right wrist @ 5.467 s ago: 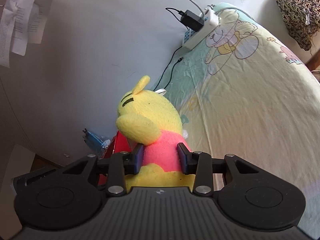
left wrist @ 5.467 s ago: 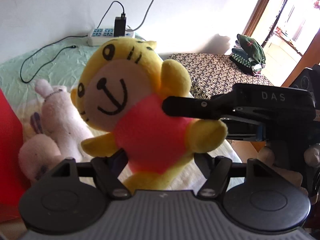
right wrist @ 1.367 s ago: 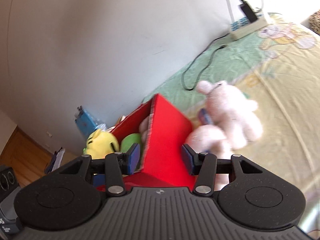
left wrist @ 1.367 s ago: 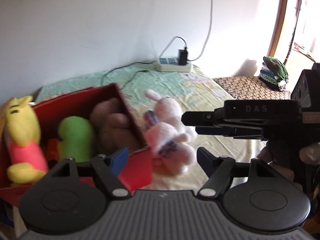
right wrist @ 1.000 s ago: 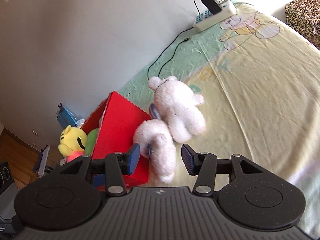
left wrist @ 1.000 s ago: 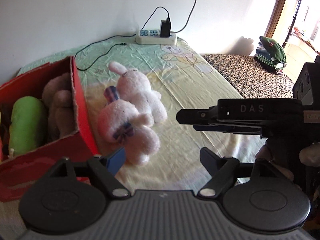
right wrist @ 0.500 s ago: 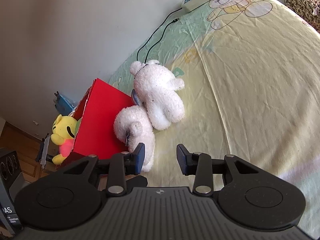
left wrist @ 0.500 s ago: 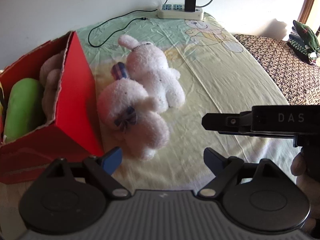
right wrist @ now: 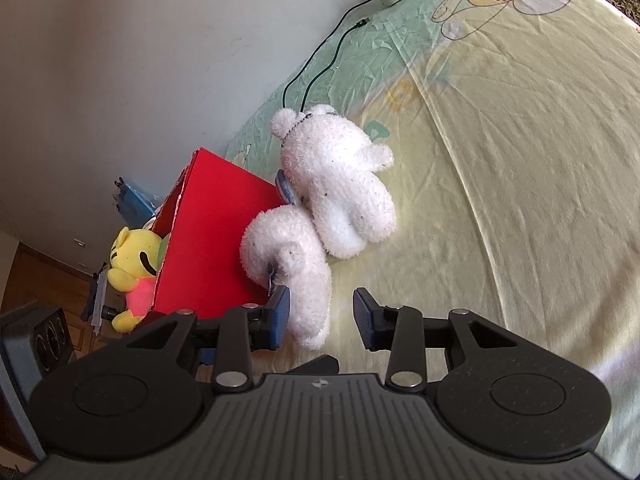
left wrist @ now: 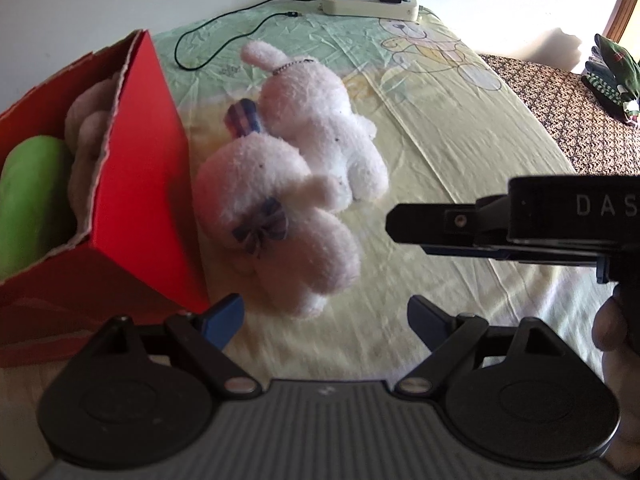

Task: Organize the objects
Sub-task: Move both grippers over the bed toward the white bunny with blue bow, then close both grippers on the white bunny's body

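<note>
Two pale pink plush rabbits lie together on the bed sheet, the near one (left wrist: 276,228) with a small checked bow and the far one (left wrist: 320,120) behind it; both show in the right wrist view (right wrist: 292,264) (right wrist: 340,184). A red box (left wrist: 132,184) stands left of them, holding a green plush (left wrist: 28,200) and a beige plush (left wrist: 88,132). A yellow plush (right wrist: 134,268) sits at the box's far side. My left gripper (left wrist: 324,320) is open and empty, just short of the near rabbit. My right gripper (right wrist: 322,316) is open, beside the near rabbit's legs.
A white power strip (left wrist: 372,0) with a black plug and a loose black cable (left wrist: 224,32) lie at the head of the bed by the wall. A patterned cloth (left wrist: 560,108) and folded clothes (left wrist: 612,68) are at the right.
The yellow plush, held by both grippers 5.5 s ago, now sits at the red box. Both grippers have since moved closer to the two pink rabbits, open and empty.
</note>
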Motion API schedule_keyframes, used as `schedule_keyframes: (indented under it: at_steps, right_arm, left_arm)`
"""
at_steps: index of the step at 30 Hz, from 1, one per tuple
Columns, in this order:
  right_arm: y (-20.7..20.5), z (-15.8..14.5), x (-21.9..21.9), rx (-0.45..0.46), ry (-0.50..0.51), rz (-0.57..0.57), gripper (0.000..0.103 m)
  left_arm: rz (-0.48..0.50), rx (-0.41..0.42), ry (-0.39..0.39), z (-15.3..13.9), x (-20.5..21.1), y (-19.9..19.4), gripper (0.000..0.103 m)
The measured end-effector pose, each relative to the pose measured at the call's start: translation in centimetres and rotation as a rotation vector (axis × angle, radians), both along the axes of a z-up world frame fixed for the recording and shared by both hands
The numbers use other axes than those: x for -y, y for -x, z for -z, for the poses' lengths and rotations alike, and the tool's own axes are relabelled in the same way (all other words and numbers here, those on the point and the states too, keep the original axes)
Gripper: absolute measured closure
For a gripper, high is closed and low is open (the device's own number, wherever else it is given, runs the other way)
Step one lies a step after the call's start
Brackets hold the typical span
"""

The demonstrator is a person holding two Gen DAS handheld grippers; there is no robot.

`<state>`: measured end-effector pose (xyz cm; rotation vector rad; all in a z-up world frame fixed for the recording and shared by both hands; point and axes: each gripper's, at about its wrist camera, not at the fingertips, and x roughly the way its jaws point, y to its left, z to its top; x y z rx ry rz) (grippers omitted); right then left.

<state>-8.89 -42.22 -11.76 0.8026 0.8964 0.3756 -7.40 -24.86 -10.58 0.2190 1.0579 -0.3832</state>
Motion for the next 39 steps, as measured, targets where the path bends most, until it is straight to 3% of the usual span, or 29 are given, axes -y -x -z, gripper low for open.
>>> schedule_keyframes:
  at_steps: [4, 20, 24, 28, 33, 39]
  right_arm:
    - [-0.9, 0.2, -0.5, -0.021, -0.041, -0.006, 0.063]
    - [-4.7, 1.9, -4.7, -0.051, -0.002, -0.082, 0.051]
    - [-5.2, 2.7, -5.3, -0.080, -0.004, -0.107, 0.054]
    - [-5.0, 2.7, -5.2, -0.079, -0.005, -0.122, 0.063]
    - [-3.7, 2.4, -4.4, -0.064, -0.021, -0.139, 0.064]
    - [-1.3, 2.8, -2.9, -0.086, -0.032, -0.105, 0.064]
  left_arm:
    - [0.017, -0.010, 0.003, 0.3, 0.0, -0.4, 0.014]
    - [-0.023, -0.062, 0.000, 1.7, -1.7, -1.3, 0.014]
    - [-0.031, -0.053, -0.019, 1.6, -1.9, -1.2, 0.014]
    - [-0.033, -0.060, -0.009, 1.3, -1.9, -1.1, 0.014]
    - [0.026, -0.040, 0.003, 0.5, -1.3, 0.1, 0.014]
    - [0.114, -0.074, 0.109, -0.4, -1.3, 1.7, 0.011]
